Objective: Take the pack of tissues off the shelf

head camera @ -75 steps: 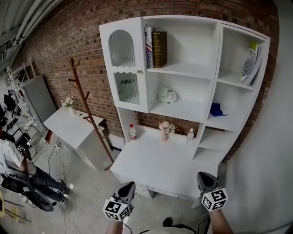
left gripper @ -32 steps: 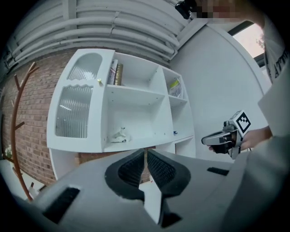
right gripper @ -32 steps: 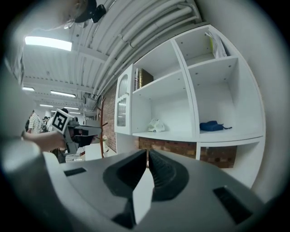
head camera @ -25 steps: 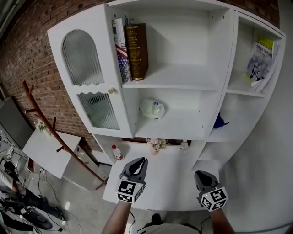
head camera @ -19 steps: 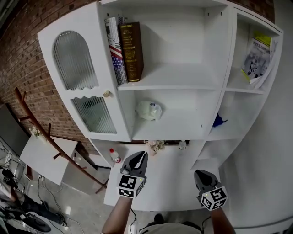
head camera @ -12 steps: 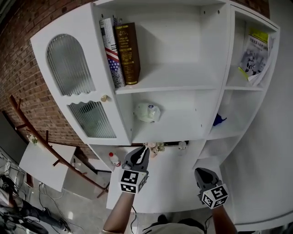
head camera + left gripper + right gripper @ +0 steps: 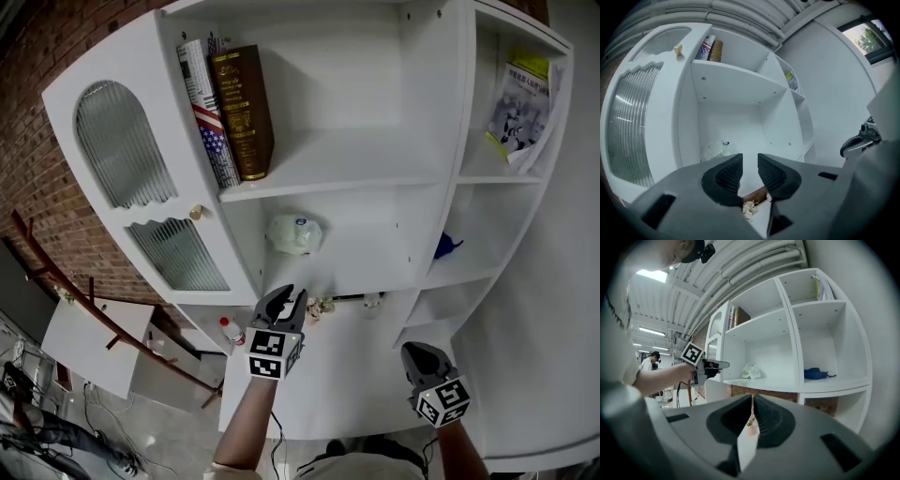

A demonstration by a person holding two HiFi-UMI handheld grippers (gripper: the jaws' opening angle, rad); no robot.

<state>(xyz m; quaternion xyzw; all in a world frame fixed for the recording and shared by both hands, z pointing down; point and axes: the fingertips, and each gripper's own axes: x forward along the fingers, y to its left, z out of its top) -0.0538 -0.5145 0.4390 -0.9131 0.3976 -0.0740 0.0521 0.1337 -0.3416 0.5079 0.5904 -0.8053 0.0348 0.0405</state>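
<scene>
- Two tools are held out in front of a white shelf unit (image 7: 427,178), one in each hand.
- The left tool (image 7: 292,296) (image 7: 749,162) points level at the middle shelf. Its jaws stand partly apart and have just been opening. Nothing is between them; only the shelf's back wall and the surface (image 7: 349,375) show through the gap.
- The right tool (image 7: 418,350) (image 7: 753,405) is lower, over the right part of the surface. Its jaws are closed together on nothing.
- The pack of tissues (image 7: 293,234) (image 7: 715,151) (image 7: 750,371) lies on the middle shelf, toward the left of its compartment. It is beyond and above the left tool and clearly apart from it.
- On the shelf above, two books (image 7: 228,114) stand upright at the left end.
- A blue cloth (image 7: 443,246) lies in the right-hand compartment, and a magazine (image 7: 517,98) leans in the one above it.
- On the surface under the shelf stand a small bottle (image 7: 230,330) at the left and a small ornament (image 7: 320,306) just beside the left tool's tips in the head view.
</scene>
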